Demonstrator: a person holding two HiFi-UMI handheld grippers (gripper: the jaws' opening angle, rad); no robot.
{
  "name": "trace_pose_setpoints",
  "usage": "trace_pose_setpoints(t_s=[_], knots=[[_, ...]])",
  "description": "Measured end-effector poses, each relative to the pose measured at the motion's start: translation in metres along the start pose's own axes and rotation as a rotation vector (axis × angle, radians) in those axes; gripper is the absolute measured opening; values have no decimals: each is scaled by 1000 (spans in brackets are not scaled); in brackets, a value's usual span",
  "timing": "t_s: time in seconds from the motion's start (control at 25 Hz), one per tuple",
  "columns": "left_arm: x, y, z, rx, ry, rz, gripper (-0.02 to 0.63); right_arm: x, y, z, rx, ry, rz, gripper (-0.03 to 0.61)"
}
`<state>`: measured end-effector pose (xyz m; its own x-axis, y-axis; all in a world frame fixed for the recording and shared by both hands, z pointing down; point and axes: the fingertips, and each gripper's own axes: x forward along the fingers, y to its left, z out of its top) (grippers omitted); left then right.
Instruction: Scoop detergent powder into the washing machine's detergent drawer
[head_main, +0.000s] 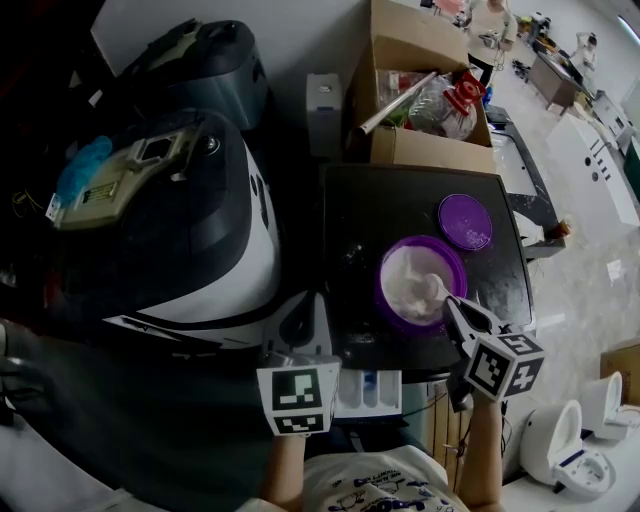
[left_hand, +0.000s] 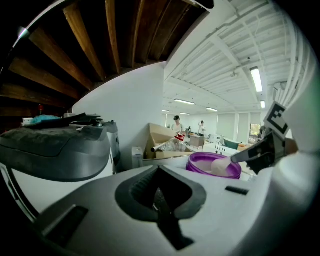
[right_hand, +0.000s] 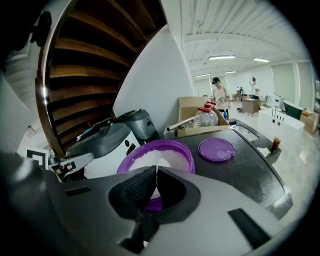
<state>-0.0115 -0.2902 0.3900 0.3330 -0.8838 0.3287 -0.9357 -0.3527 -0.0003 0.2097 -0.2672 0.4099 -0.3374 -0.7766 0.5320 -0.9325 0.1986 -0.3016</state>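
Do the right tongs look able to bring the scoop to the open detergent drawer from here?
Probably yes: the right tongs hold the scoop in the purple tub, and the detergent drawer stands open close by, uncovered, with the left tongs beside it.

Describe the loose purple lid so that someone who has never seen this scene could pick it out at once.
Find the dark tabletop right of the white washing machine. On it, between the cardboard box and the open purple tub of white powder, lies the lid: a flat purple disc, smaller than the tub and dusted with powder.
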Motion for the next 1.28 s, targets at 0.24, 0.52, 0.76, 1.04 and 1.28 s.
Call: trace_pose_setpoints(t_s=[0.24,0.52,0.76,1.04,1.28], knots=[[0,0,2,17,-13,-40,2,-5,4,1,238,-103,76,20],[-2,-3,7,41,-28,-104,2,-14,26,0,436,-215,152,19],[-7,-9,5,66,-28,-155,2,-28,39,-1,545,-313,184,19],[-15,-17,6,79,-35,-188,2,-51,49,0,738,-412,324,18],[-25,-27,4,88,-39,-194,2,-68,53,-4,826,-456,409,19]])
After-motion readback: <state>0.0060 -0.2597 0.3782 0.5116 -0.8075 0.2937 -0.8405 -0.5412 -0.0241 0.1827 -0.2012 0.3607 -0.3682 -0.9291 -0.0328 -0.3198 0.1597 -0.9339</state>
